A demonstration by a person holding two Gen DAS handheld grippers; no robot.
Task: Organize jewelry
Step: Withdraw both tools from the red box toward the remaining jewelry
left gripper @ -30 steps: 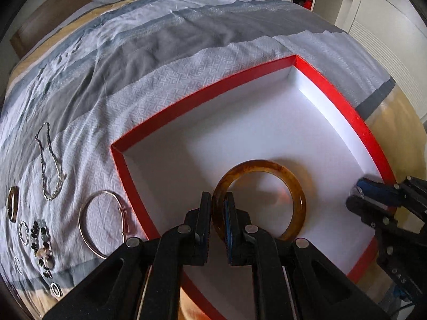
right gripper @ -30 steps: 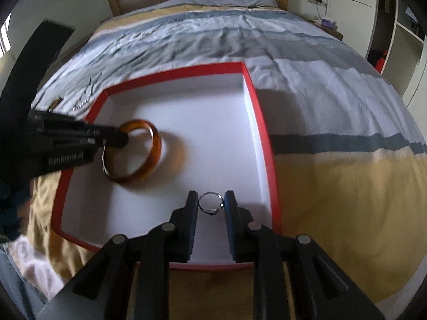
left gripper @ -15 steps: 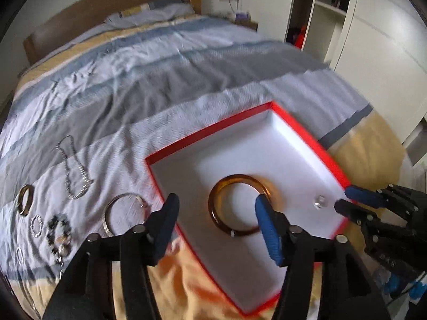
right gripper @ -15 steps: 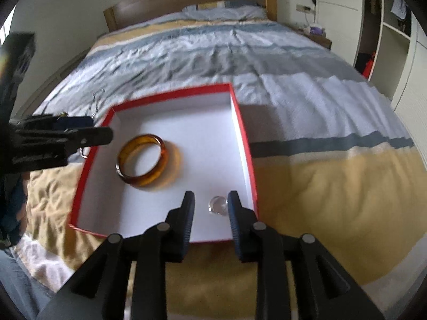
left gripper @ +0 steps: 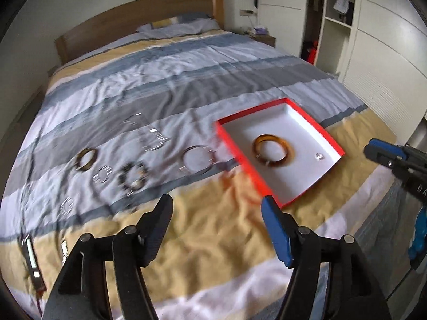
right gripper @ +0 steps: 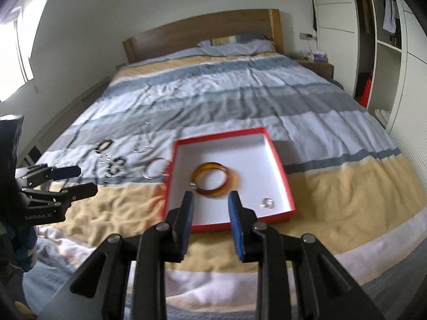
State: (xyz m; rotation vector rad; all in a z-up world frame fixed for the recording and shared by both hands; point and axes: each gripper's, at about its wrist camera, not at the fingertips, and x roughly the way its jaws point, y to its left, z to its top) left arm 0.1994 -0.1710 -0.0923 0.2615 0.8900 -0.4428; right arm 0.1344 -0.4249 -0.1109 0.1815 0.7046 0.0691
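A red-rimmed white box (left gripper: 315, 129) (right gripper: 281, 161) lies on the bed. In it lie an amber bangle (left gripper: 273, 150) (right gripper: 210, 182) and a small silver ring (left gripper: 319, 156) (right gripper: 267, 202). Left of the box on the bedspread lie a thin silver bangle (left gripper: 197, 158) (right gripper: 156, 170), a dark beaded bracelet (left gripper: 133, 177) (right gripper: 117, 165), a brown bangle (left gripper: 85, 158) (right gripper: 104, 144), a chain (left gripper: 148, 134) (right gripper: 142, 140) and small rings (left gripper: 102, 174). My left gripper (left gripper: 216, 209) is wide open and empty, high above the bed's foot. My right gripper (right gripper: 209, 204) is open and empty, raised in front of the box.
The striped bedspread (left gripper: 173, 80) covers the bed, with a wooden headboard (right gripper: 202, 30) at the far end. A nightstand (right gripper: 319, 66) and an open wardrobe (left gripper: 331, 26) stand on the right. Two thin objects (left gripper: 30, 256) lie near the bed's left front edge.
My left gripper let go of the amber bangle in the box, opened wide and pulled back and up. My right gripper left the silver ring in the box, opened wider and drew back.
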